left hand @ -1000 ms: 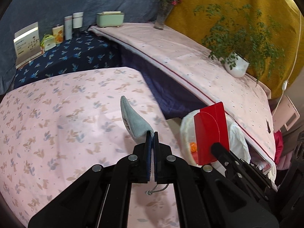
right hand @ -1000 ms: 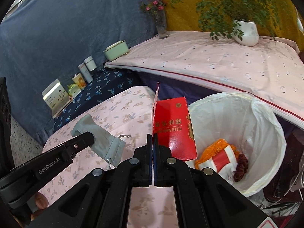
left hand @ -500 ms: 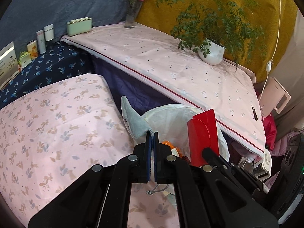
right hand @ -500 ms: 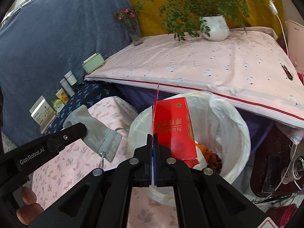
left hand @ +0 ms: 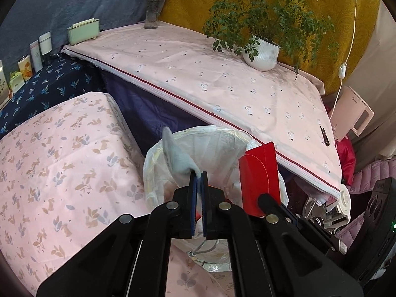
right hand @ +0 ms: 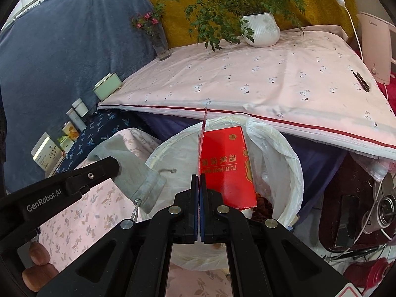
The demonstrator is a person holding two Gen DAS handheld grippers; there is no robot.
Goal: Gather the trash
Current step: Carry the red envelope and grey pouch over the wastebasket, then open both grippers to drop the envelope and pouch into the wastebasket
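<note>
Item: my left claw (left hand: 198,173) clamped on grey pouch (left hand: 177,156); right claw (right hand: 198,177) clamped on red box (right hand: 226,165). Both at frame centre over lined bin (right hand: 279,148). Step: drop-off; next calls for parting the jaws.

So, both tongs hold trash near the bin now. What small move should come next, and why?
Probably open the right tongs first. They are shut on the red box, which hangs directly over the open mouth of the white-lined trash bin, so it should drop inside. The left tongs, shut on the grey pouch, sit nearer the bin's rim.
</note>
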